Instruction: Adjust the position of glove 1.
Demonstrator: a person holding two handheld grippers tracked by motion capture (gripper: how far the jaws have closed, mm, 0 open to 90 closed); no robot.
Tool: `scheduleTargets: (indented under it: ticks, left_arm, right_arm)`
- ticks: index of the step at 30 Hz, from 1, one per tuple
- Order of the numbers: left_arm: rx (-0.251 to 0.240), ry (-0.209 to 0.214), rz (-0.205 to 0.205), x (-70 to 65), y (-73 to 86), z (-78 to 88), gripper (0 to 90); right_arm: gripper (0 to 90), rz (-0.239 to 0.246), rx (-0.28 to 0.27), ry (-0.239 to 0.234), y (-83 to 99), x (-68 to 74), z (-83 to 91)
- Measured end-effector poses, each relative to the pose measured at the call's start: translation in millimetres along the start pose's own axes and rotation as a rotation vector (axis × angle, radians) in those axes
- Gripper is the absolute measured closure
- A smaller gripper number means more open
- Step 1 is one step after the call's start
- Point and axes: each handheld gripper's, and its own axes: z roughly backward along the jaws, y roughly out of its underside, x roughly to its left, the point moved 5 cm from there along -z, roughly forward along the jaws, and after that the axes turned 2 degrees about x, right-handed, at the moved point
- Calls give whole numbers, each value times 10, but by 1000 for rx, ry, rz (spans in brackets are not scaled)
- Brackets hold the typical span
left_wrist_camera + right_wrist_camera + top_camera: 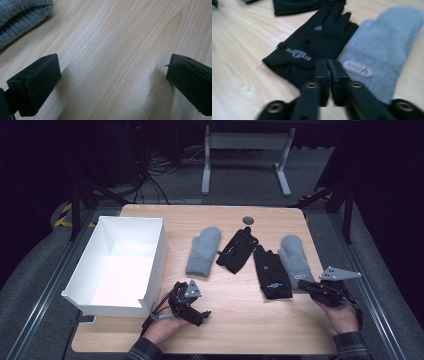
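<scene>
Bare counter (240, 320) along near edge gives passage; white box (120, 265) blocks left, gloves and mittens (204, 251) crowd mid-counter.

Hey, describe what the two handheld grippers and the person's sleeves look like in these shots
Both grippers are black. The left gripper and the right gripper each carry a grey three-cornered plate on top, and a dark cable trails from the left one. In the gripper views the jaws are blocky black pads; the right gripper's arms show brass-coloured rivets. Both sleeves are dark plaid.
</scene>
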Motion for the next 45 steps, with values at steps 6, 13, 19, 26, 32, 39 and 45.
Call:
scheduleTargets:
  ticks: [6,13,19,26,32,39,45]
  left_arm:
    - [0,0,-1,0,0,0,0]
    - [1,2,-1,1,-2,-1,0]
    - [0,2,-2,1,-2,-2,0]
    - [2,3,-2,1,-2,-1,0]
    - [0,3,-3,1,-2,-2,0]
    - [0,2,-2,1,-2,-2,0]
    - [1,3,-3,1,-2,-2,0]
  right_arm:
    - [900,12,19,5,-135,-178,-151]
    - [900,2,40,18,-209,-386,-337]
    - [900,-15,66,27,-178,-500,-412]
    - [900,-19,101,34,-140,-558,-529]
    - [900,-20,122,43,-109,-575,-541]
    - [900,-26,132,58,-65,-573,-482]
    - [900,-25,141,61,-11,-553,-409]
